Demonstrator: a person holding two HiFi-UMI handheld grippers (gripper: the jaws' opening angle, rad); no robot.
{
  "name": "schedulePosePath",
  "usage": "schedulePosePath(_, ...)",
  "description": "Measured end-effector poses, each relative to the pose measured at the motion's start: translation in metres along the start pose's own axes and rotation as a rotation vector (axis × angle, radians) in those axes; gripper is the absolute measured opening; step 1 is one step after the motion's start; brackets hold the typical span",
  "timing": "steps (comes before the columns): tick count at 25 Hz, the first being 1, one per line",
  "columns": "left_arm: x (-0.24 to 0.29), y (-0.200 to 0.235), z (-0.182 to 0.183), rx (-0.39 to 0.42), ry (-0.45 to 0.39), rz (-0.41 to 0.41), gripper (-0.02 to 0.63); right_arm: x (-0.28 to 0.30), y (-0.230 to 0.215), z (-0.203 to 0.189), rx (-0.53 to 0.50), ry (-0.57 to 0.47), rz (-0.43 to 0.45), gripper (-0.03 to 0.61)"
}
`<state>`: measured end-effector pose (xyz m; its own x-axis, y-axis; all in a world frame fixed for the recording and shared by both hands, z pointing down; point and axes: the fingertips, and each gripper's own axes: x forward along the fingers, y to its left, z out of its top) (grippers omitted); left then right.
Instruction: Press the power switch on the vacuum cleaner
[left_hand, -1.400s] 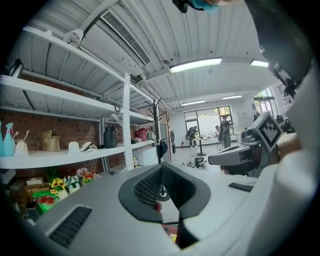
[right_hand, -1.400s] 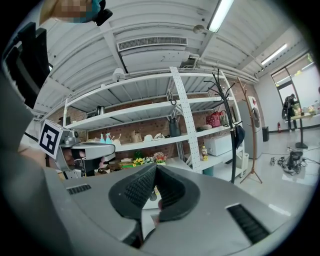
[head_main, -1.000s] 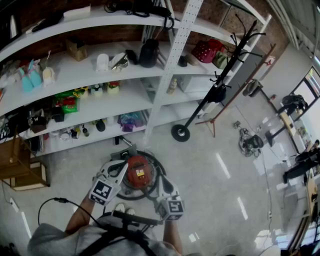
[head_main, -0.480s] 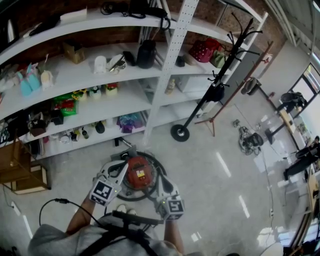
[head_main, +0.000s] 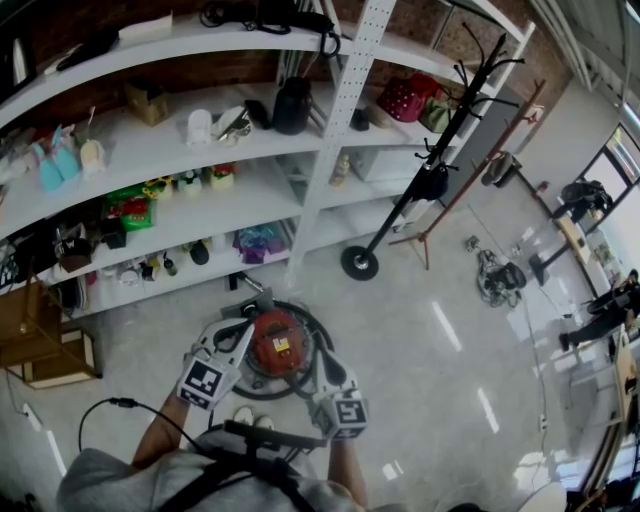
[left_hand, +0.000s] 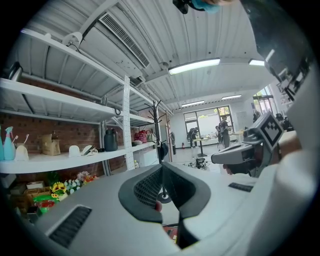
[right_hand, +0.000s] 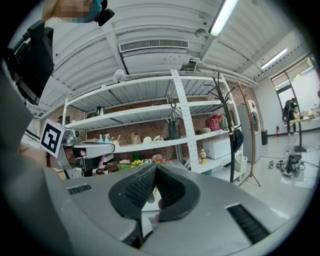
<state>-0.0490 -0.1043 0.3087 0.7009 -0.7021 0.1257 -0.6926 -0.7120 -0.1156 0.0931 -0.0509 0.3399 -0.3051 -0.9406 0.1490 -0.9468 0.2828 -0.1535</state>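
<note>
The red vacuum cleaner stands on the floor below the shelves; left gripper and right gripper flank it, each with fingers pressed together on nothing, probably to make a blunt tip for pressing.

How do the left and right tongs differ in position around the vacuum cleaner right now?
The left tongs sit at the left side of the red vacuum cleaner; the right tongs sit at its right side. The left tongs reach farther forward; the right tongs lie nearer the person. Shared: both have their tips together and grip nothing.
</note>
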Motion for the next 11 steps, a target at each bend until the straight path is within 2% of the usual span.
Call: schedulePosePath(11,-0.0057,-0.0043,-0.0021,-0.013,0.000,0.001,0.008,0.0007,0.0066,0.0015,0.007,-0.011,-0.003,0.012)
